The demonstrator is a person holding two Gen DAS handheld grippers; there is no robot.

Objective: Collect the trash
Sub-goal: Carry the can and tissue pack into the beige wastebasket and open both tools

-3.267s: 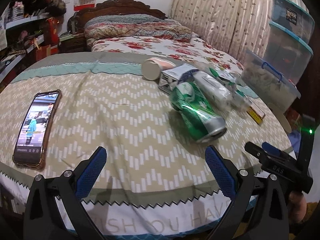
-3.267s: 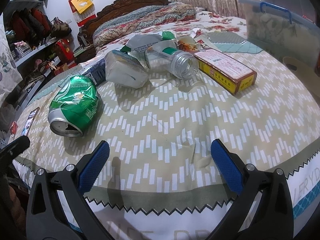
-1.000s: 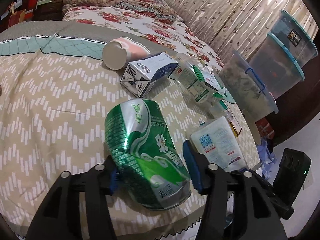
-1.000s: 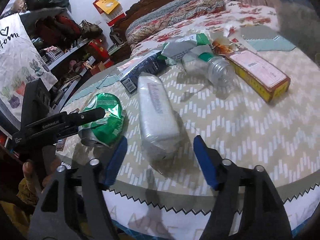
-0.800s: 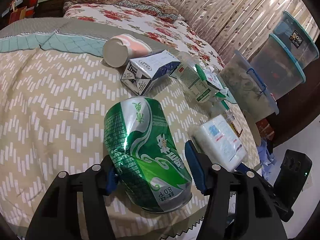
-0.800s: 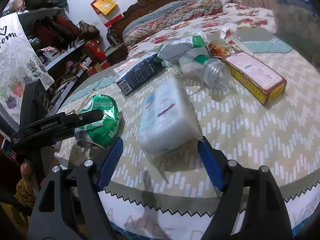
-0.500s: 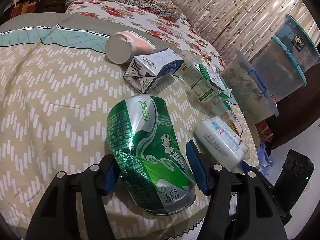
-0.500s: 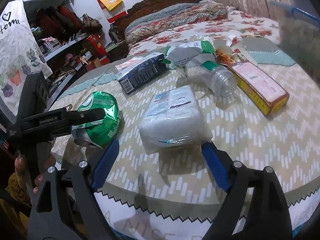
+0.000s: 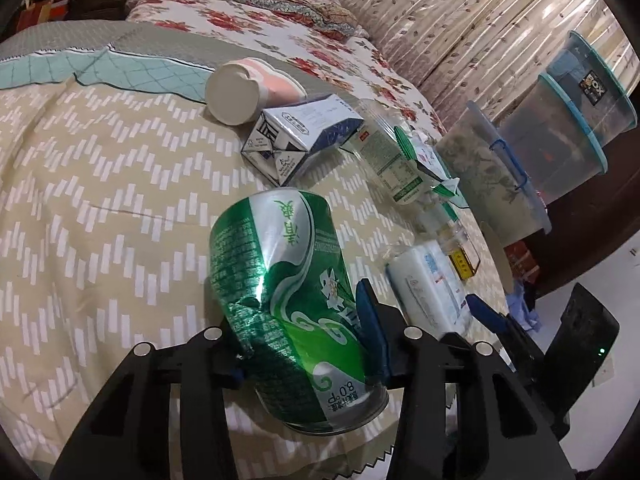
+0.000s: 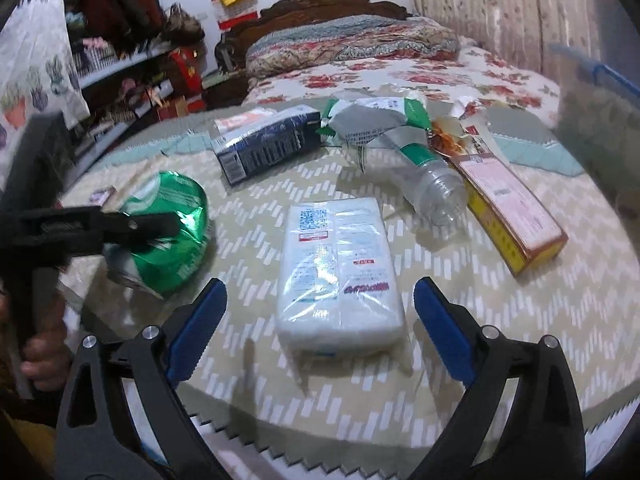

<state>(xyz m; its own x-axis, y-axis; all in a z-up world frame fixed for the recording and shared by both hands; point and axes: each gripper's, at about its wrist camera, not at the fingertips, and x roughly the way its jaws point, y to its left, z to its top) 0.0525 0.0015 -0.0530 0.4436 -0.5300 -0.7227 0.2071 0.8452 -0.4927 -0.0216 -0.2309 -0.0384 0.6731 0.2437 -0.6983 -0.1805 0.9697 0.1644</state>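
Can (image 9: 288, 280) clamped in left tool (image 9: 304, 340); right tool (image 10: 320, 332) wide.

The left claw (image 9: 304, 344) is pointing steeply downward, its jaws having just been closing, pads pressing a can. The right claw (image 10: 320, 332) is gaping wide, jaws just opening, gripping nothing.

Both fisheye views look steeply down along their jaws, close over the chevron-patterned cloth-covered surface (image 9: 100, 184); both share the dented green aluminium can (image 9: 288, 288) (left view nearest) and white plastic-wrapped tissue pack (image 10: 340, 268).
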